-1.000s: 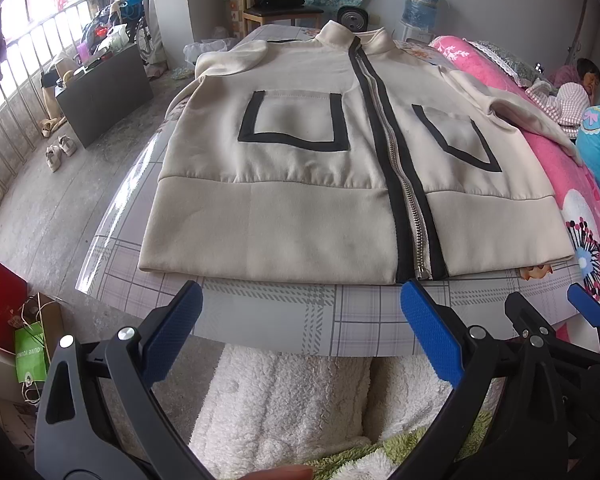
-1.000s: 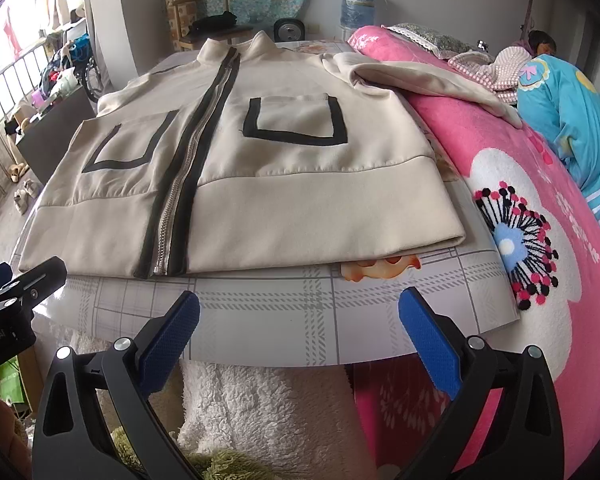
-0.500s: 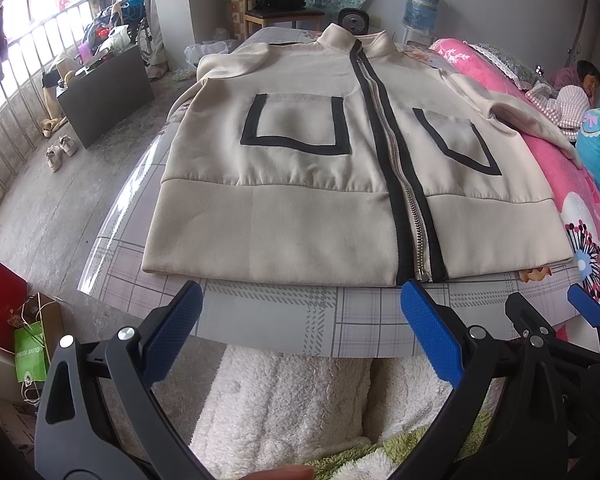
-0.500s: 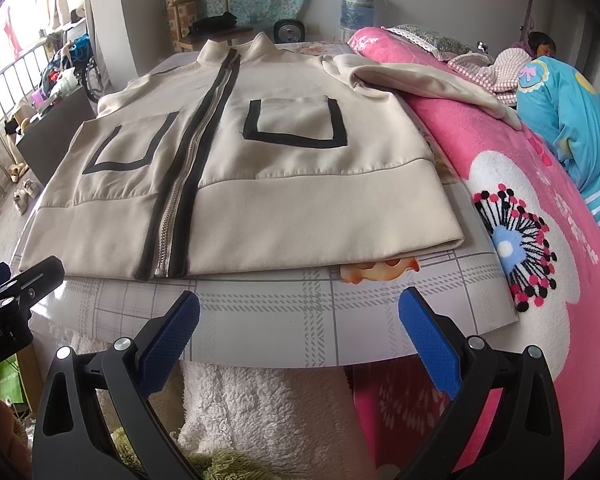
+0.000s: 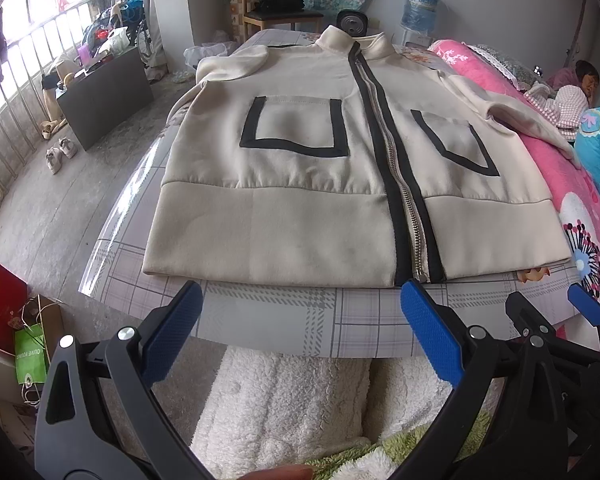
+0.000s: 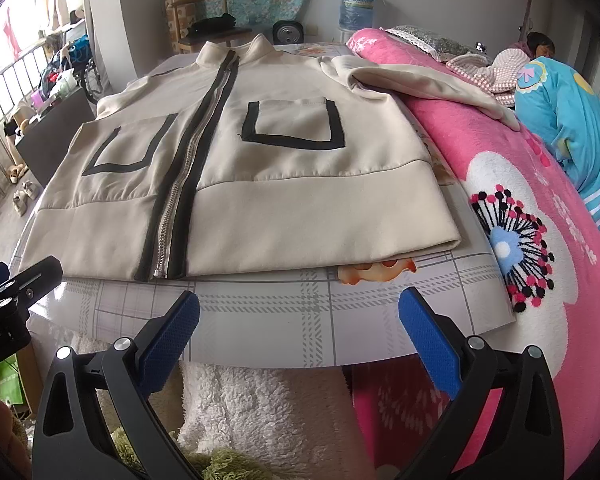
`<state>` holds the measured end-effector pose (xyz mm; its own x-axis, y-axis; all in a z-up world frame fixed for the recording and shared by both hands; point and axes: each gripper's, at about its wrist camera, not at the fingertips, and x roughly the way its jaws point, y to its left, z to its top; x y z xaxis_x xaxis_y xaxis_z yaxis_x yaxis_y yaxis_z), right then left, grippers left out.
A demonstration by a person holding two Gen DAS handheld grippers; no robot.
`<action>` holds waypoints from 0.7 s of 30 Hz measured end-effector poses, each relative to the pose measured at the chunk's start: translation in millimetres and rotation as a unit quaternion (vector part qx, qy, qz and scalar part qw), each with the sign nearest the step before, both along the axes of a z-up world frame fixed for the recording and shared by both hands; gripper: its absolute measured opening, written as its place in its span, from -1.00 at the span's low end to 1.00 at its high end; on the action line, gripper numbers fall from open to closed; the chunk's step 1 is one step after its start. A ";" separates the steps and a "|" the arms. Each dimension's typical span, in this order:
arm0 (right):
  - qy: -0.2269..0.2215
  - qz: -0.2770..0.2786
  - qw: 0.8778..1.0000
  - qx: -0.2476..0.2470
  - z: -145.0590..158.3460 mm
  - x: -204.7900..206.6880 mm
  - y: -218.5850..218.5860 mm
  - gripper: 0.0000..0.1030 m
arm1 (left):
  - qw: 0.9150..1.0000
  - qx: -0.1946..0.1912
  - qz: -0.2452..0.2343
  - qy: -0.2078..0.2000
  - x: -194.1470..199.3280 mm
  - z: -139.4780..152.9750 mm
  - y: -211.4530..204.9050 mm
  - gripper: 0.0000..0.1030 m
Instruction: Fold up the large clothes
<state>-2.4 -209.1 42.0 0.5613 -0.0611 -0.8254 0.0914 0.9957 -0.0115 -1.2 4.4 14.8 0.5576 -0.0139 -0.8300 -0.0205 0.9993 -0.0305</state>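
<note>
Nothing folded yet: cream jacket (image 5: 300,184) spread flat, zipped, front up on the bench (image 5: 284,316), one sleeve (image 6: 420,76) trailing onto the pink bed (image 6: 540,184). Left claw (image 5: 300,336) and right claw (image 6: 300,332) both gaping wide, empty, poised just short of the hem. Whole fold remaining, by the look of it.
</note>
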 end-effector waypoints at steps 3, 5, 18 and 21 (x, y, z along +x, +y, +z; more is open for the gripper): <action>0.000 -0.001 1.000 -0.002 4.3 0.3 0.1 0.89 | 1.000 -0.003 -0.001 0.000 0.2 1.6 0.7 0.87; -0.003 -0.003 1.000 -0.006 7.1 0.5 1.0 0.89 | 1.000 -0.006 -0.003 -0.001 0.3 3.0 1.9 0.87; -0.008 -0.015 1.000 -0.022 11.6 5.1 3.9 0.89 | 1.000 -0.007 -0.010 -0.012 9.3 4.0 8.8 0.87; -0.010 -0.012 0.999 -0.029 13.3 8.3 6.8 0.89 | 1.000 -0.009 -0.005 -0.014 12.9 4.8 13.4 0.87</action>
<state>5.9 -202.3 55.3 0.5758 -0.1214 -0.8085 0.1153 0.9911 -0.0667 11.8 17.8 19.6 0.5801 -0.0336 -0.8139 -0.0101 0.9988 -0.0484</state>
